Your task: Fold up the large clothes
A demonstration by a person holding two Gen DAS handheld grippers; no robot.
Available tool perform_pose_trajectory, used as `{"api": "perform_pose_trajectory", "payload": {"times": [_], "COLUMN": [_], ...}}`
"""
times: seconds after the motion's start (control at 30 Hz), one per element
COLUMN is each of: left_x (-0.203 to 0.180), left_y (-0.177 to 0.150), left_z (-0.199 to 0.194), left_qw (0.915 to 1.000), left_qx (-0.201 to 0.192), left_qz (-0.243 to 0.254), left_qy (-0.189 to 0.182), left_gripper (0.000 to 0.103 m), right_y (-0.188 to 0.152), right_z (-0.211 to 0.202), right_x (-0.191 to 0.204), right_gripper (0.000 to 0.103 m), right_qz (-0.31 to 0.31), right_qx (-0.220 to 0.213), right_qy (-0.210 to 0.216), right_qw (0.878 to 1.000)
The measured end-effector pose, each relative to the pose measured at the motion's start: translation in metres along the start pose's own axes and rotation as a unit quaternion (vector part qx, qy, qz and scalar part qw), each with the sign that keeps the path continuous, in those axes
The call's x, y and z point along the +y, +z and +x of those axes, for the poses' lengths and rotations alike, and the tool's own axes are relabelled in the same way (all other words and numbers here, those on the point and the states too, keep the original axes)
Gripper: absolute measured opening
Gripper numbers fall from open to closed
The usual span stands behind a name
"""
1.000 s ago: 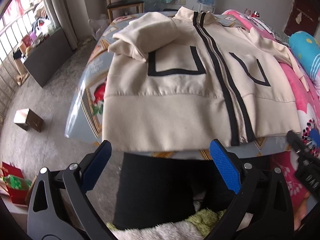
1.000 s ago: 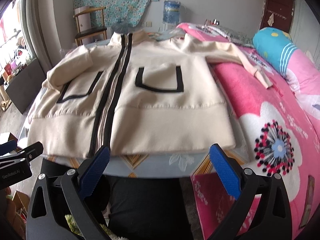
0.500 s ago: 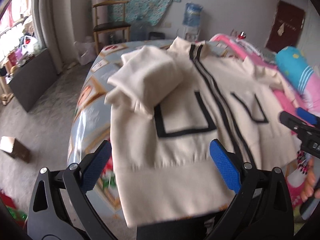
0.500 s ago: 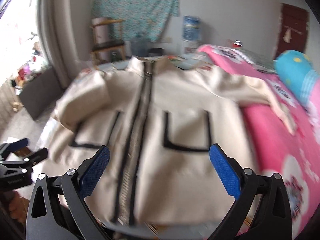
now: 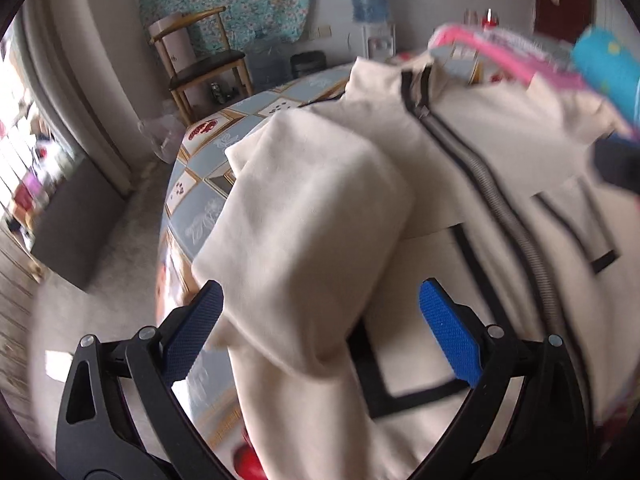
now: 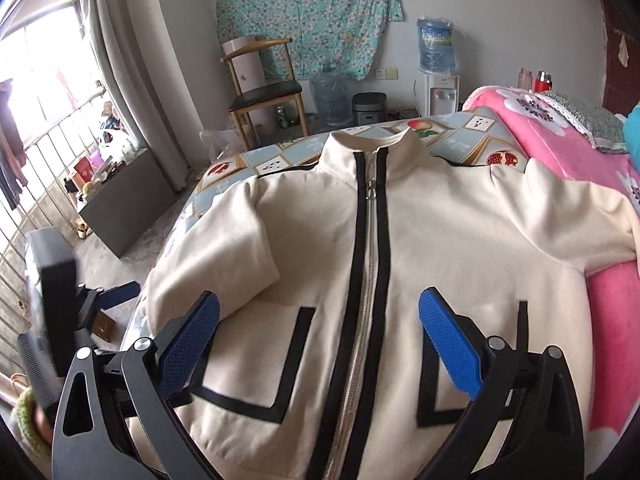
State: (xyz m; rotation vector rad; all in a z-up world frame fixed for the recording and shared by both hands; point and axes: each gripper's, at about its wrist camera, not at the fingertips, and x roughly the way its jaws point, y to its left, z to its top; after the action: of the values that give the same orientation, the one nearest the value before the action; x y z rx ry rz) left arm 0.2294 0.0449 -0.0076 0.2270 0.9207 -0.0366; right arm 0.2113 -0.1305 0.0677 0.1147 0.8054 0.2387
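Note:
A cream zip-up jacket with black trim and two black-outlined pockets lies front-up on the bed. Its one sleeve is folded in over the chest; the other sleeve stretches out over the pink blanket. My left gripper is open, its blue pads either side of the folded sleeve's cuff end, close above it. My right gripper is open over the jacket's lower front, straddling the zipper. The left gripper also shows at the left edge of the right wrist view.
The bed has a blue patterned sheet and a pink flowered blanket on the right. A wooden chair, water dispenser and dark low cabinet stand beyond. A turquoise pillow lies far right.
Both grippers have moved forward from the bed's near edge to over the jacket. The left one has closed in on the folded sleeve; the right one now hovers over the zipper.

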Motion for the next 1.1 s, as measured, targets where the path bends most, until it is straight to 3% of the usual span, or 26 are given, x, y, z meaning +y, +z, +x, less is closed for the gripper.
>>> {"api": "perform_pose_trajectory", "payload": {"times": [0.07,0.13,0.17,0.23,0.27,0.33,0.4,0.5,0.57,0.63,0.7,0.83,0.9,0.93,1.03,1.1], "left_x": [-0.007,-0.011,-0.013,-0.011,-0.009,-0.004,0.006,0.042,0.074,0.112,0.151,0.189,0.202,0.207,0.213,0.207], "left_y": [0.006,0.011,0.014,0.02,0.022,0.029,0.037,0.056,0.066,0.07,0.062,0.034,0.015,0.009,0.001,0.003], "left_z": [0.013,0.02,0.024,0.03,0.032,0.032,0.027,0.006,-0.008,-0.014,-0.003,0.051,0.071,0.07,0.053,0.033], "left_qw": [0.9989,0.9969,0.9961,0.9956,0.9952,0.9952,0.9967,0.9996,0.9938,0.9766,0.9527,0.93,0.9191,0.9175,0.9258,0.9401], "left_qx": [0.004,0.006,0.01,0.019,0.021,0.019,0.014,-0.013,-0.034,-0.045,-0.041,0.029,0.054,0.051,0.026,0.006], "left_qz": [0.035,0.061,0.07,0.077,0.08,0.082,0.07,0.003,-0.065,-0.15,-0.238,-0.319,-0.354,-0.362,-0.357,-0.326], "left_qy": [0.03,0.05,0.053,0.049,0.052,0.05,0.04,-0.025,-0.084,-0.147,-0.185,-0.18,-0.164,-0.157,-0.122,-0.098], "left_gripper": [0.09,0.066,0.061,0.036,0.032,0.016,0.01,0.009,0.009,0.009,0.009,0.013,0.024,0.032,0.04,0.04], "right_y": [0.002,0.001,0.001,0.0,-0.001,-0.003,-0.003,-0.002,-0.001,0.0,-0.002,-0.006,-0.008,-0.009,-0.008,-0.005], "right_z": [0.006,0.012,0.015,0.019,0.022,0.025,0.025,0.024,0.022,0.022,0.022,0.028,0.029,0.029,0.027,0.025], "right_x": [-0.003,-0.007,-0.009,-0.013,-0.015,-0.02,-0.024,-0.031,-0.036,-0.04,-0.043,-0.044,-0.042,-0.042,-0.042,-0.044], "right_gripper": [0.097,0.097,0.097,0.097,0.097,0.097,0.097,0.097,0.097,0.097,0.097,0.097,0.097,0.097,0.097,0.097], "right_qz": [-0.001,-0.001,-0.001,0.002,0.005,0.01,0.013,0.021,0.028,0.036,0.045,0.052,0.049,0.049,0.049,0.05], "right_qx": [0.003,0.008,0.011,0.016,0.019,0.02,0.02,0.016,0.012,0.011,0.012,0.024,0.03,0.031,0.035,0.039], "right_qy": [-0.002,-0.006,-0.007,-0.008,-0.008,-0.009,-0.011,-0.012,-0.01,-0.006,-0.005,0.002,0.009,0.012,0.019,0.032], "right_qw": [1.0,1.0,1.0,1.0,1.0,1.0,1.0,1.0,0.999,0.999,0.999,0.998,0.998,0.998,0.998,0.997]}}
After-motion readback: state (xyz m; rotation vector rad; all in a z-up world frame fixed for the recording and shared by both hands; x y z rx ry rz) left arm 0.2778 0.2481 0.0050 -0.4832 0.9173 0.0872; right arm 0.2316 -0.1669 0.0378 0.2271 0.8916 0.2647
